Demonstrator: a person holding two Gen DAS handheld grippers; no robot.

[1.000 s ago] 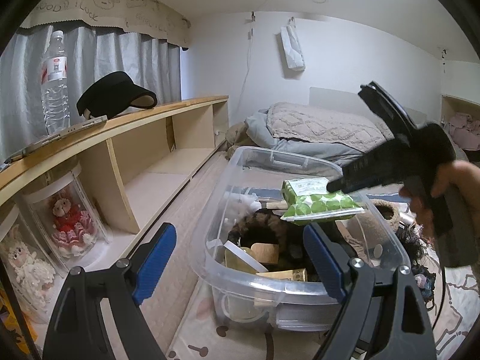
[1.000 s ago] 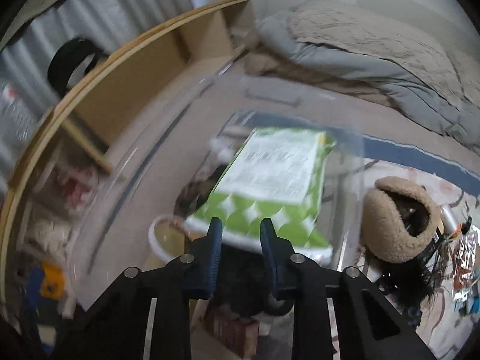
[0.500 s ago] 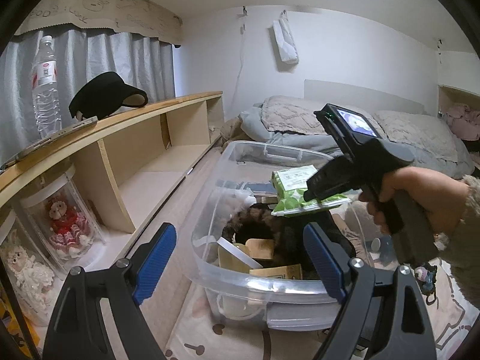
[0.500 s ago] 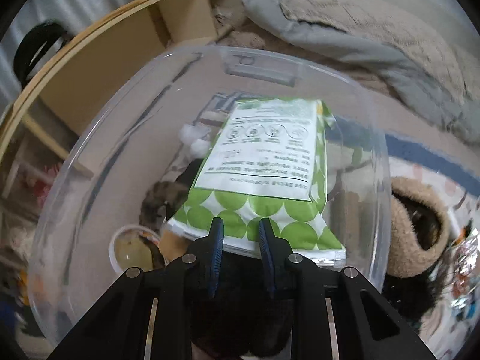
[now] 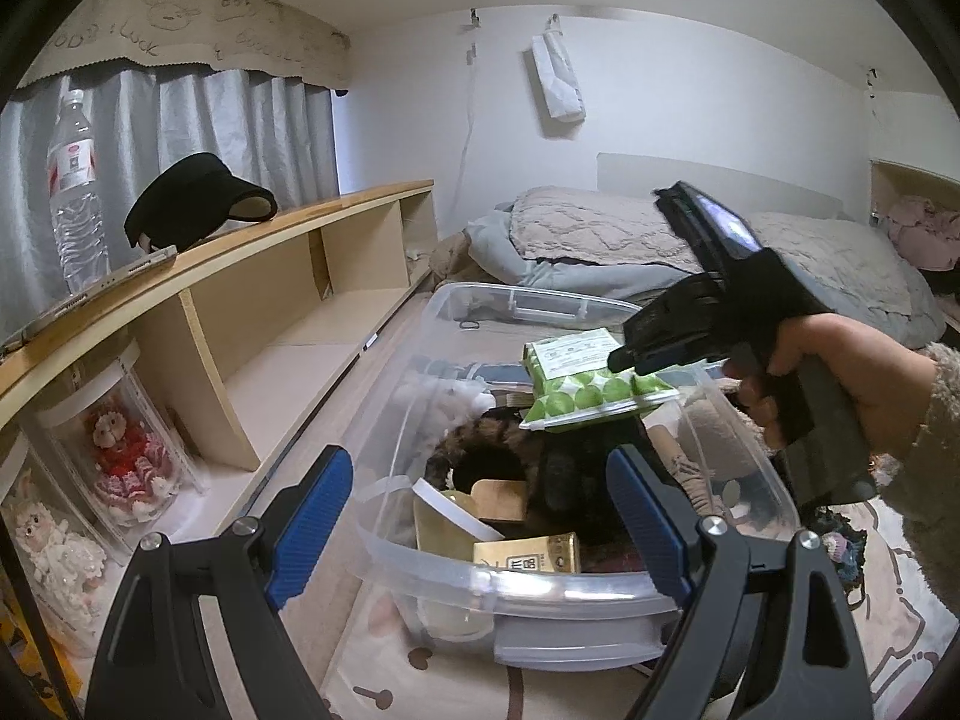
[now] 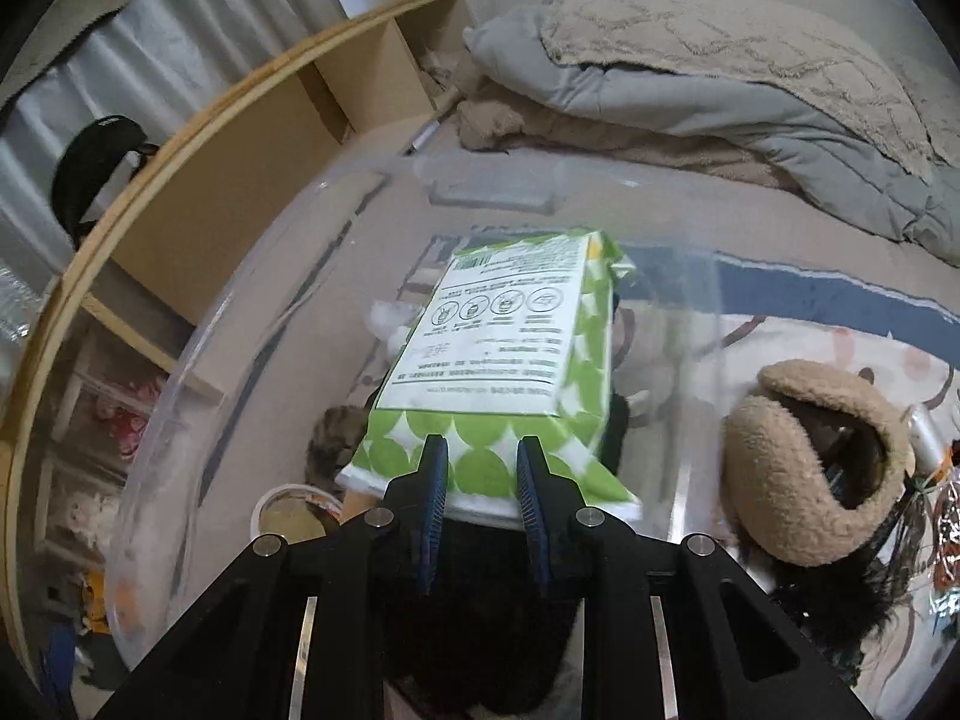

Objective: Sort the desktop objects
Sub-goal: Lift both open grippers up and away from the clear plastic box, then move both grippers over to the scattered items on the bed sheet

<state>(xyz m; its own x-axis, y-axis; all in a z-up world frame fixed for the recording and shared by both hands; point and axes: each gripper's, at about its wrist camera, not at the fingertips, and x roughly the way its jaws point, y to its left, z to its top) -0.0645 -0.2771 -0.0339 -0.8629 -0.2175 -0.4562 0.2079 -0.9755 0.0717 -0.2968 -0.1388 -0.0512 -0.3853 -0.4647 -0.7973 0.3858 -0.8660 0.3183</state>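
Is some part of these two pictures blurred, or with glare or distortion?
Left wrist view: sharp, strong fisheye bending of the shelf, ceiling light reflecting off the clear bin rim. Right wrist view: bin wall looks hazy and smeared, while the green packet in the right claw stays readable.

The right gripper (image 6: 483,480) angles steeply downward, its blue-padded jaws drawn close and clamped on the edge of a green packet (image 6: 510,360). A hand (image 5: 840,378) in a fuzzy sleeve (image 5: 924,468) wraps its handle. The left gripper (image 5: 474,516) points only slightly downward, jaws spread wide with nothing between them
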